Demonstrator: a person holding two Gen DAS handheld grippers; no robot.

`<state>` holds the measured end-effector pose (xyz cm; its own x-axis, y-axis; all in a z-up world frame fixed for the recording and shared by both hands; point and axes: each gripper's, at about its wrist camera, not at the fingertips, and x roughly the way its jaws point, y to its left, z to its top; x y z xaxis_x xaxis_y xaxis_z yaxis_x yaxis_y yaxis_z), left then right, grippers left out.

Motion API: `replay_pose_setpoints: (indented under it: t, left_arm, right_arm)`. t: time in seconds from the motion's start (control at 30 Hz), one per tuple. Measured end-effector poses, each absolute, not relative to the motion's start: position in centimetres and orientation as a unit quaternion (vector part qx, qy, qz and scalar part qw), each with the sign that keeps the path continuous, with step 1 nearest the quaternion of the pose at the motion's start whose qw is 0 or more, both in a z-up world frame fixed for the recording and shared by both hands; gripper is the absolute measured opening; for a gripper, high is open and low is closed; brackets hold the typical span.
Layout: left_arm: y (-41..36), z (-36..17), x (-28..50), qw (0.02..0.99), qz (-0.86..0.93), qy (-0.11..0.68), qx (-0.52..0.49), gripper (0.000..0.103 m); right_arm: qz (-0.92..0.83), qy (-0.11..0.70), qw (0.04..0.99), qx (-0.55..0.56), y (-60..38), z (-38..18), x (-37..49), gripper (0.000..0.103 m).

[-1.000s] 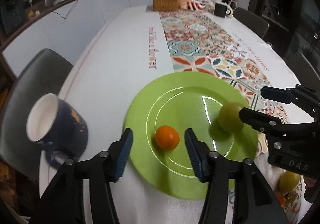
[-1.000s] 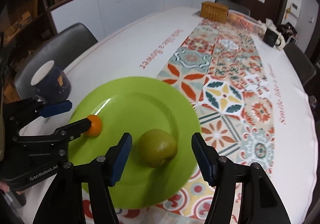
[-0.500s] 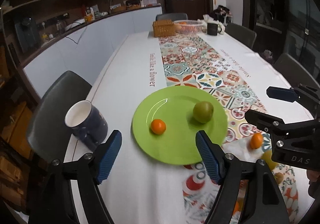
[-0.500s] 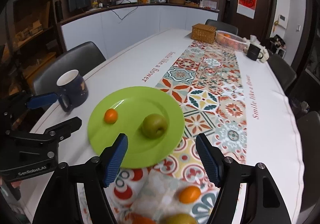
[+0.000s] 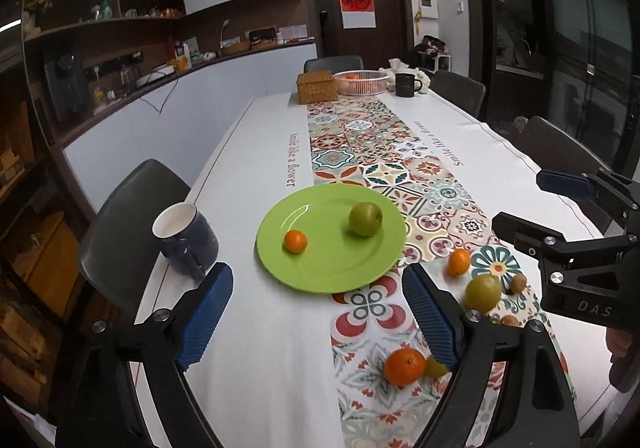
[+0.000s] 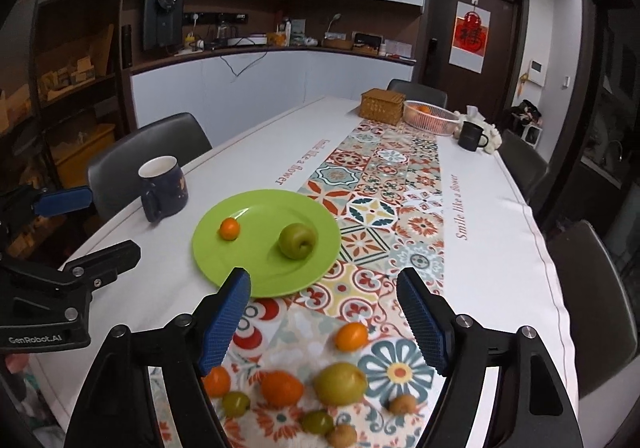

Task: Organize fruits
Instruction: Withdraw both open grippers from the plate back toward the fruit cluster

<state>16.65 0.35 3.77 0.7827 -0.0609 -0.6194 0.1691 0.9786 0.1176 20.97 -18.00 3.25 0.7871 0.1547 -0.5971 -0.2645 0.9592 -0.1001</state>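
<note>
Left gripper (image 5: 318, 312): jaws opening, wide apart, nothing between the blue pads; raised above the near table edge, holding nothing.
Right gripper (image 6: 326, 318): jaws opening, wide apart, empty; raised above the loose fruit at the near end of the runner.
Green plate (image 6: 240, 268): on the white tablecloth, its right edge overlapping the patterned runner (image 6: 384, 208); unobstructed in both views.
Green apple (image 6: 297, 241): on the plate, right half, stem hollow turned toward the right wrist camera.
Small orange (image 6: 229, 229): on the plate, left half, apart from the apple.
Loose fruit, off the plate: a kumquat (image 6: 351, 336), a yellow-green pear-like fruit (image 6: 340, 384), two oranges (image 6: 281, 389), small green fruits (image 6: 236, 404) and small brown ones (image 6: 402, 404), all on the runner near the table edge. Partly blurred; the right gripper's left finger covers part of the leftmost orange.
Blue mug (image 6: 163, 188): upright on the cloth left of the plate, near the table's left edge, handle toward the camera; well clear of the fruit.
Far end of table: wicker box (image 6: 381, 105), pink wire basket (image 6: 430, 117) with orange fruit inside, black mug (image 6: 471, 136).
Chairs: grey chair (image 6: 148, 152) behind the blue mug; more along the right side.
Obstructions: none between the grippers and the plate.
</note>
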Motion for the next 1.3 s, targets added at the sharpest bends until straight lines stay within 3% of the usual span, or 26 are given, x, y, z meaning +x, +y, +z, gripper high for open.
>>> replay_pose_setpoints:
  t: [0.43, 1.3]
  left_arm:
    - [-2.3, 1.9, 12.8, 0.939, -0.08, 0.307, 0.134, 0.093]
    - [-3.5, -8.4, 14.9, 0.881, -0.113, 0.436, 0.141, 0.093]
  right_arm:
    - [0.074, 0.336, 0.937, -0.052, -21.3, 1.7, 16.5, 0.078]
    - [0.033, 0.476, 0.878, -0.038, -22.9, -8.2, 17.2, 0.077]
